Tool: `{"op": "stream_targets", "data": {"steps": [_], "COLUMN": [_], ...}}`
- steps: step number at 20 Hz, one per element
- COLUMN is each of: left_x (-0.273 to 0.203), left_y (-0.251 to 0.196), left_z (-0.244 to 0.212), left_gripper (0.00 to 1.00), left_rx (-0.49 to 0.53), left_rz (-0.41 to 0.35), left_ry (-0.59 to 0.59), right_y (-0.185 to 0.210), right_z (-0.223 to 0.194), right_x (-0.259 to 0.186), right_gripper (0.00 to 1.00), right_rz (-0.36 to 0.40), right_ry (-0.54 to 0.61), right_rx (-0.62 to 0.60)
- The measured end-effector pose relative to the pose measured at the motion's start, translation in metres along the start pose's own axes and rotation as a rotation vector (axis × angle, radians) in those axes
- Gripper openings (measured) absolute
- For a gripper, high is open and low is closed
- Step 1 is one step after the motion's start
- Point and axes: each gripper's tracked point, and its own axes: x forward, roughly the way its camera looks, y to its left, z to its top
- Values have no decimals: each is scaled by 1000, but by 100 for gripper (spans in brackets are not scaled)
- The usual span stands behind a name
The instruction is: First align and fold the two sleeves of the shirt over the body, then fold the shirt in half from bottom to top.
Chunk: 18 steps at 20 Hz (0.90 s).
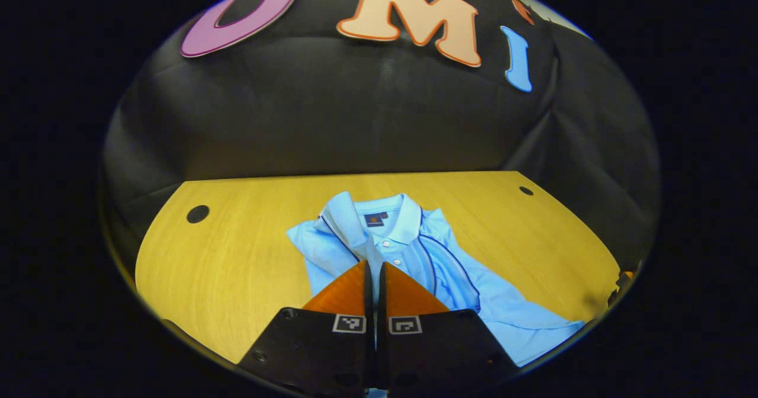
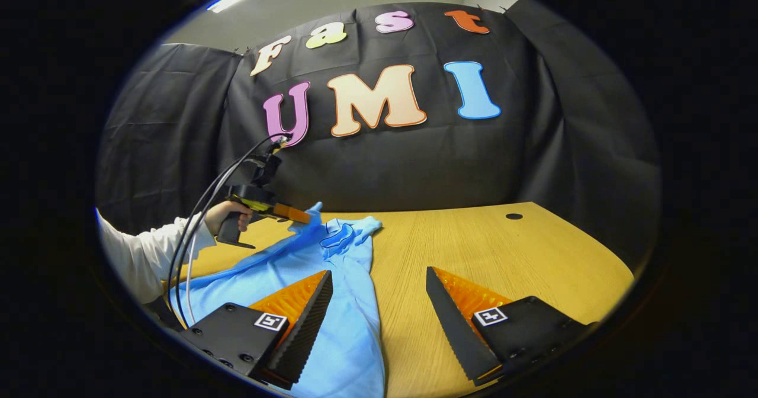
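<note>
A light blue polo shirt lies on the yellow wooden table, collar toward the far wall, with one sleeve folded over the body. My left gripper is shut, with a thin strip of the shirt's cloth pinched between its fingers. In the right gripper view, the left gripper holds a fold of the shirt up off the table. My right gripper stands open low over the shirt's right edge, with one finger above the cloth and the other above bare wood.
A hand in a white sleeve holds the left gripper, and cables trail from it. The table has round holes near its far corners. Black cloth walls surround the table on three sides.
</note>
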Motion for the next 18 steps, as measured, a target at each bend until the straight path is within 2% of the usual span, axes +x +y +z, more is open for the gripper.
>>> {"op": "stream_targets", "data": {"steps": [2, 5, 8, 10, 12, 14, 15, 18], "left_x": [10, 16, 13, 5, -13, -29, -43, -85], "left_y": [-16, -21, -26, -26, -18, -22, -22, -20], "left_z": [-13, -19, -17, -17, -18, -17, -19, -30], "left_gripper": [0, 0, 4, 11, 47, 87, 99, 98], "left_rx": [55, 130, 127, 120, 146, 140, 132, 120], "left_rz": [-10, 36, 48, 62, 97, 83, 78, 66], "left_ry": [28, 38, 24, 17, 6, -48, -66, -102], "right_y": [2, 1, 3, 3, 4, 7, 9, 15], "right_z": [-1, -5, -8, -10, -13, -15, -14, -15], "right_x": [1, 2, 4, 5, 6, 6, 5, -2], "right_gripper": [98, 98, 98, 98, 98, 99, 98, 98], "right_rz": [8, 6, 12, 15, 13, 21, 26, 24], "right_ry": [5, 14, 24, 29, 36, 44, 44, 41], "right_rx": [2, 1, 7, 5, 1, 3, 4, -6]}}
